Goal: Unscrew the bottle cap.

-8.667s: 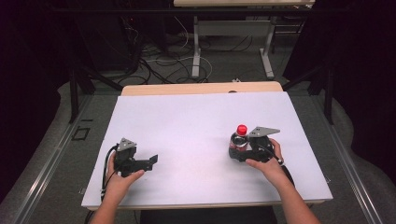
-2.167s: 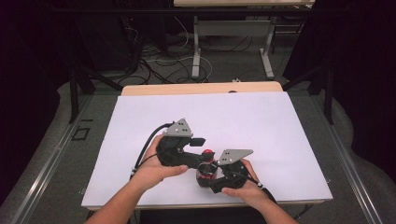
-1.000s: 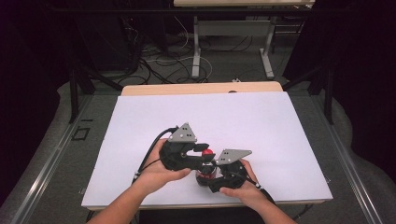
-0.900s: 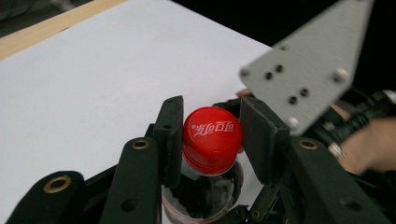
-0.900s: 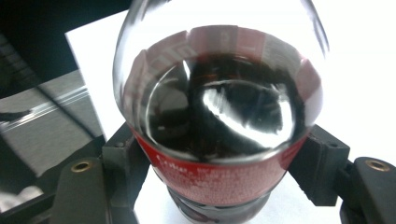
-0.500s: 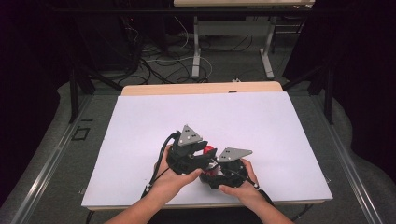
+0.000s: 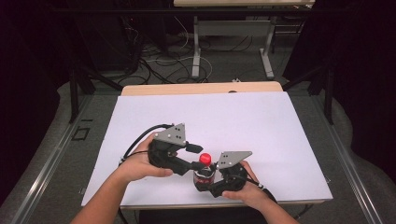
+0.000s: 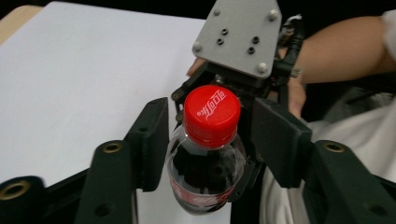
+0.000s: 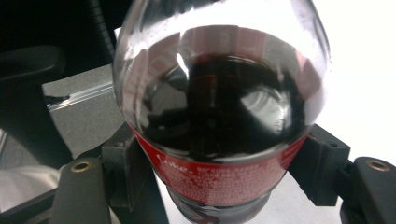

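Note:
A small cola bottle (image 7: 203, 178) with a red cap (image 7: 205, 159) stands upright near the table's front edge. My right gripper (image 7: 208, 185) is shut on its labelled body; in the right gripper view the bottle (image 9: 219, 116) sits between the right gripper's (image 9: 219, 165) two jaws, which press its red label. My left gripper (image 7: 195, 158) comes in from the left at cap height. In the left gripper view the left gripper (image 8: 212, 140) is open, one jaw on each side of the cap (image 8: 211, 114), with a small gap on both sides.
The white table top (image 7: 243, 116) stretches bare behind and beside the hands. A wooden strip (image 7: 201, 88) runs along its far edge. Beyond stand table legs and cables on the floor (image 7: 187, 56). The front edge lies just below the right hand.
The right gripper has carried the bottle from the right side to the front middle. The left gripper has come across from the left, and its jaws now flank the cap.

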`<state>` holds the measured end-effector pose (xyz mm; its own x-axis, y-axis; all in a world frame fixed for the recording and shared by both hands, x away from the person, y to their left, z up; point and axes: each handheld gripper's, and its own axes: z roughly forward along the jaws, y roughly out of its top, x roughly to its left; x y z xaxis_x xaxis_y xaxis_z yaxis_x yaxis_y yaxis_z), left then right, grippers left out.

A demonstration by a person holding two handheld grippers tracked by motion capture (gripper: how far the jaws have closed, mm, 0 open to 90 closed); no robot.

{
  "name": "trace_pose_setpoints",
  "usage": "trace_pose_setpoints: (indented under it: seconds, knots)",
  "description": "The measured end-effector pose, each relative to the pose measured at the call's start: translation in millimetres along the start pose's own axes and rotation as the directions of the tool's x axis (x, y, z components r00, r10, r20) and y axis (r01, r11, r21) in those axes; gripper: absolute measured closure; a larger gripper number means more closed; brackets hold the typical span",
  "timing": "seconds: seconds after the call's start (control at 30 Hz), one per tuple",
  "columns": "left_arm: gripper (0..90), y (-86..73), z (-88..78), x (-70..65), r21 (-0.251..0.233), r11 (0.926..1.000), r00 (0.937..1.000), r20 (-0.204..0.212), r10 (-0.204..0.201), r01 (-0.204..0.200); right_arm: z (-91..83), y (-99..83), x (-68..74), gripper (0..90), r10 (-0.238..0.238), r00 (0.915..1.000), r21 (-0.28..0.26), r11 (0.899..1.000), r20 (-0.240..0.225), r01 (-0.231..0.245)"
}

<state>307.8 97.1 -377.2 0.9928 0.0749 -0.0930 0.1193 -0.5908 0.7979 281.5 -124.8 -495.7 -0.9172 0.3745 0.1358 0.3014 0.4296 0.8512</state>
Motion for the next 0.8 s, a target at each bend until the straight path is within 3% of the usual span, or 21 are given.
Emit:
trace_pose_setpoints:
  seconds: [0.13,0.27,0.37,0.57,0.7,0.8]
  knots:
    - [53.1,-1.6,-1.5,6.3,-0.016,0.9998,0.9978,0.065,0.014,-0.013,2.4,-0.1,3.2,28.9,-0.013,0.9995,0.014,1.0,-0.03,0.013]
    - [58.7,-0.8,2.3,7.9,0.01,0.9988,0.9946,0.093,0.046,-0.047,4.1,0.0,5.9,28.9,-0.029,0.9984,0.023,0.999,-0.047,0.031]
    - [60.4,-0.6,6.3,5.5,0.02,0.9987,0.9936,0.104,0.045,-0.047,4.6,0.3,7.7,28.9,-0.037,0.9975,0.032,0.999,-0.06,0.039]
    - [61.0,-0.1,4.3,3.8,0.022,0.9977,0.9963,0.06,0.062,-0.064,4.3,0.0,6.6,28.9,-0.025,0.9984,0.02,0.999,-0.05,0.026]
    - [61.2,-0.5,6.3,0.2,0.0,0.9996,0.9996,-0.005,0.027,-0.027,2.9,0.3,4.8,28.9,-0.014,0.9997,0.011,1.0,-0.021,0.014]
    - [61.2,0.2,10.2,-3.4,-0.002,1.0,0.9979,-0.065,-0.009,0.009,3.3,-0.2,2.9,28.9,0.008,0.9999,0.013,1.0,0.013,-0.008]
